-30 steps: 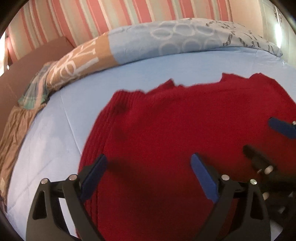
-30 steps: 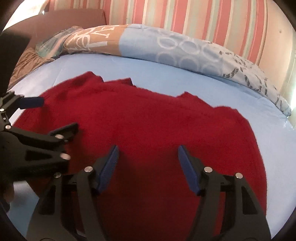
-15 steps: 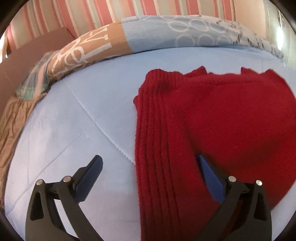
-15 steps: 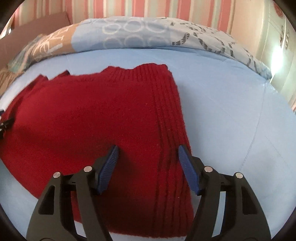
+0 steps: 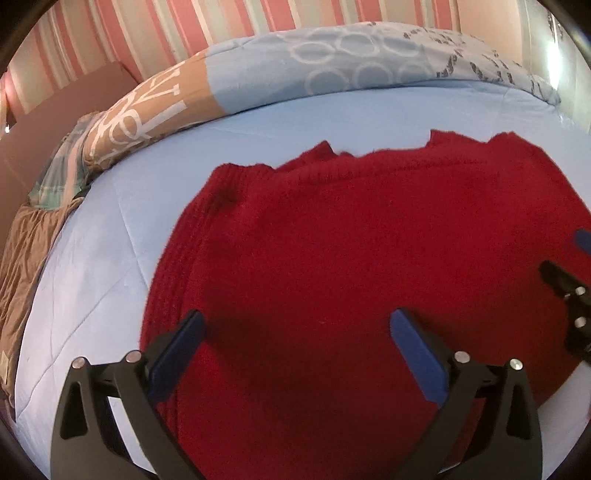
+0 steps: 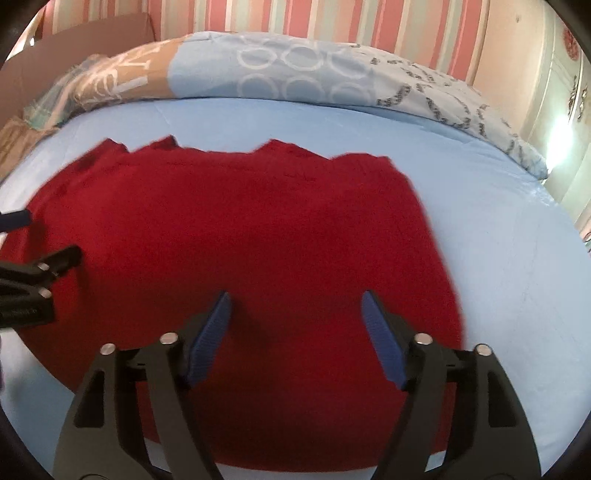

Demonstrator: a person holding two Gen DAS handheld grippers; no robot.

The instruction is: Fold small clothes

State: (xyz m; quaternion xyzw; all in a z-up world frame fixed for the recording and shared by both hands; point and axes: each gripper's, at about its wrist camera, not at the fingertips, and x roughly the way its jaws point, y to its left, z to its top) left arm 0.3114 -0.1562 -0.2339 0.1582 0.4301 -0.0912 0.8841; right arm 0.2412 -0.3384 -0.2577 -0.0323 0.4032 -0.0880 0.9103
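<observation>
A folded red knit sweater (image 5: 351,251) lies flat on the light blue bed sheet (image 5: 103,266); it also shows in the right wrist view (image 6: 240,229). My left gripper (image 5: 295,325) is open and empty, hovering over the sweater's left part near its ribbed edge. My right gripper (image 6: 295,306) is open and empty over the sweater's right part. The right gripper's fingers (image 5: 561,280) show at the right edge of the left wrist view. The left gripper's fingers (image 6: 55,262) show at the left edge of the right wrist view.
A rolled patterned duvet (image 5: 332,70) in blue and tan lies along the far side of the bed, also in the right wrist view (image 6: 295,70). A brown blanket (image 5: 26,251) hangs at the left. A striped wall (image 6: 295,18) stands behind. Bare sheet (image 6: 517,258) lies right of the sweater.
Both grippers swung outward to the sweater's side edges half a second ago and have now come back over its middle, each seeing the other again. Both stayed open. The sweater has not visibly moved.
</observation>
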